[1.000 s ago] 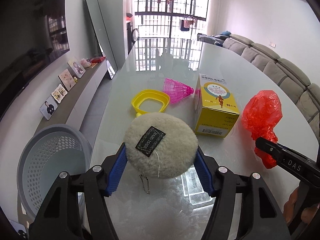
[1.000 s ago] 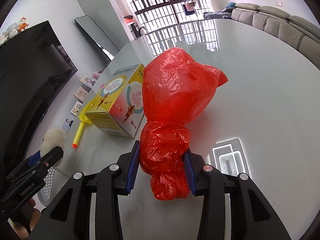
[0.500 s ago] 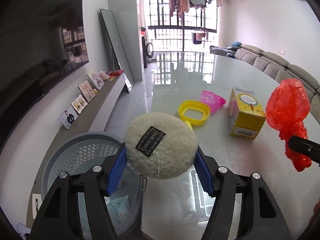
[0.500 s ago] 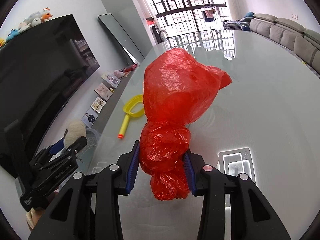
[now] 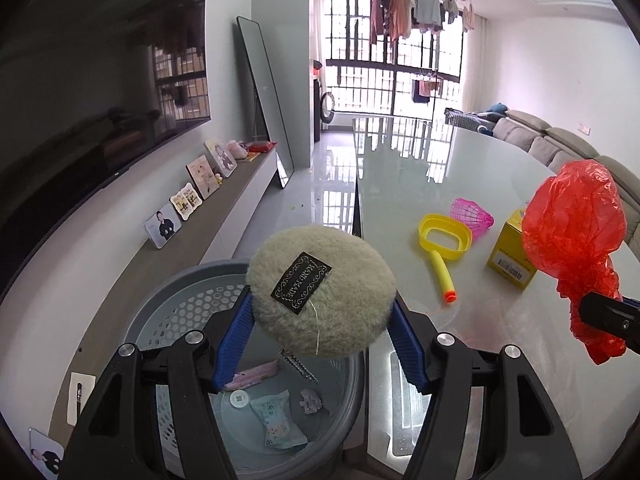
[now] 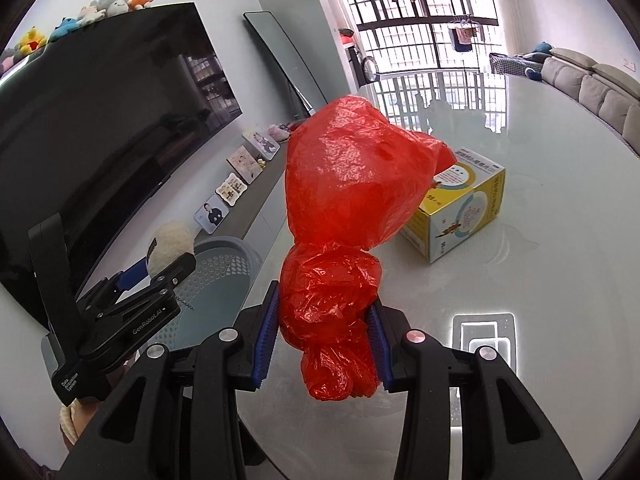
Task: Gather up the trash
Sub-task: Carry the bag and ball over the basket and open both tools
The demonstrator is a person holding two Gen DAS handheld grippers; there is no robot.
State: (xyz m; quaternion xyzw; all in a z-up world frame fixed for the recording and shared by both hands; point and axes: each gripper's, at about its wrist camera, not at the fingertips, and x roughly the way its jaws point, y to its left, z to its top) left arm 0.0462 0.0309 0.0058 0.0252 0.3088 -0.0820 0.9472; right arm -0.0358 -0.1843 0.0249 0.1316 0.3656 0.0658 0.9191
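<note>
My left gripper is shut on a round beige fluffy puff with a black label and a small chain, held in the air over the grey perforated basket beside the table. The puff and basket also show in the right wrist view. My right gripper is shut on a crumpled red plastic bag, lifted above the table's left edge. The bag shows at the right of the left wrist view.
On the glossy white table lie a yellow box, a yellow scoop with an orange-tipped handle and a pink shuttlecock. The basket holds several wrappers. A TV shelf with photo frames runs along the left wall.
My left gripper has carried the puff left, off the table, to above the basket. My right gripper has lifted the red bag off the table and moved it left toward the basket.
</note>
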